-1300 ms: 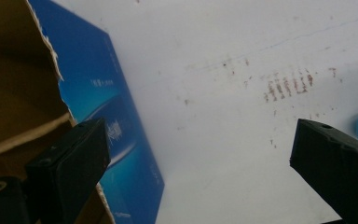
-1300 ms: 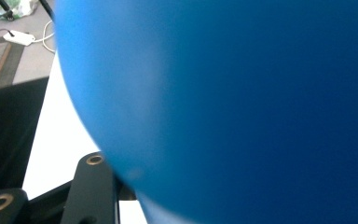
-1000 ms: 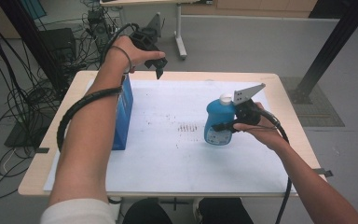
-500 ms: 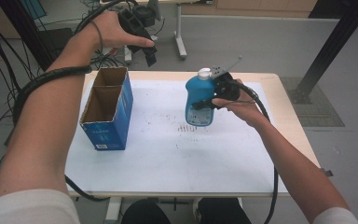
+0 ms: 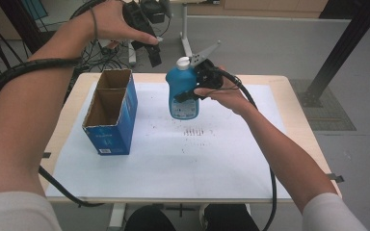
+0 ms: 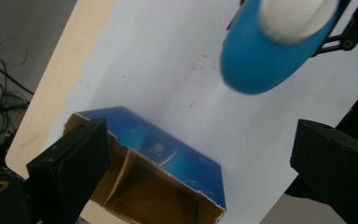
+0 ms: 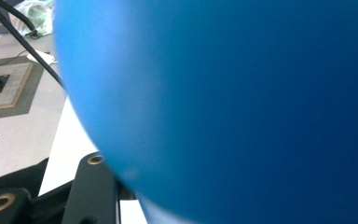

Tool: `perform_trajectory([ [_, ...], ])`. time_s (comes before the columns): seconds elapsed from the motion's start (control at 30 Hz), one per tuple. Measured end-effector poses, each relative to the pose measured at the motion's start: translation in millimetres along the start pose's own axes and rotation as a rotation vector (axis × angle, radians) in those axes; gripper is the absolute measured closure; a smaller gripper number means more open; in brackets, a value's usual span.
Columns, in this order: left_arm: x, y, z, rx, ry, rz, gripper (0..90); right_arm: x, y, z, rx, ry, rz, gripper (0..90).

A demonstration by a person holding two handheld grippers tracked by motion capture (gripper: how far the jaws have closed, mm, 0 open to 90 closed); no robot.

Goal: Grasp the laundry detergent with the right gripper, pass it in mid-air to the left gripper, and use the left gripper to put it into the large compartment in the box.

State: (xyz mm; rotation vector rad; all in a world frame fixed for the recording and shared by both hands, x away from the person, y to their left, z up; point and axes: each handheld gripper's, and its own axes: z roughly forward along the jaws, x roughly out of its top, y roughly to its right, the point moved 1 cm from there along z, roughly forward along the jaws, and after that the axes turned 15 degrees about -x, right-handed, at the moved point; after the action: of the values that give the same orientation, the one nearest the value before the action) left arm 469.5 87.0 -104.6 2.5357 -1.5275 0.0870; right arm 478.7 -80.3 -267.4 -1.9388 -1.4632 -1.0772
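High view: the right tongs (image 5: 185, 94) pinch a blue bottle (image 5: 182, 94) with a white cap, holding it upright in the air above the white sheet (image 5: 183, 163) that covers the tabletop (image 5: 301, 120). The bottle hangs over the far middle of the sheet, well apart from the open blue carton (image 5: 110, 113) that stands on the left part of the sheet, its cardboard inside split into two compartments. The left tongs (image 5: 149, 45) are raised above the far edge of the tabletop, just up and left of the bottle's cap, gripping nothing. In the left gripper view the left tongs (image 6: 200, 172) are spread wide, looking down on the carton (image 6: 168, 154) and the blurred bottle (image 6: 270, 51). In the right gripper view the bottle's blue wall (image 7: 242, 107) sits close against the camera.
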Motion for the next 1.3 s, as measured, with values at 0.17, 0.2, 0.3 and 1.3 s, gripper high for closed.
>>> perform_trajectory([
  [0.17,5.2,7.9,12.2,-0.019,-0.042,0.05,5.8,11.4,-6.8,13.8,0.024,0.013,-0.015,44.3],
  [0.2,5.2,7.9,12.2,-0.019,-0.042,0.05,5.7,11.4,-6.8,13.8,0.024,0.013,-0.015,44.3],
  [0.3,7.0,11.5,16.5,-0.053,-0.025,0.069,5.6,14.1,-10.7,21.0,0.051,0.015,-0.035,44.2],
  [1.3,15.4,24.8,60.0,-0.115,-0.125,0.172,4.8,21.2,-26.5,24.3,0.088,0.079,-0.101,44.1],
])
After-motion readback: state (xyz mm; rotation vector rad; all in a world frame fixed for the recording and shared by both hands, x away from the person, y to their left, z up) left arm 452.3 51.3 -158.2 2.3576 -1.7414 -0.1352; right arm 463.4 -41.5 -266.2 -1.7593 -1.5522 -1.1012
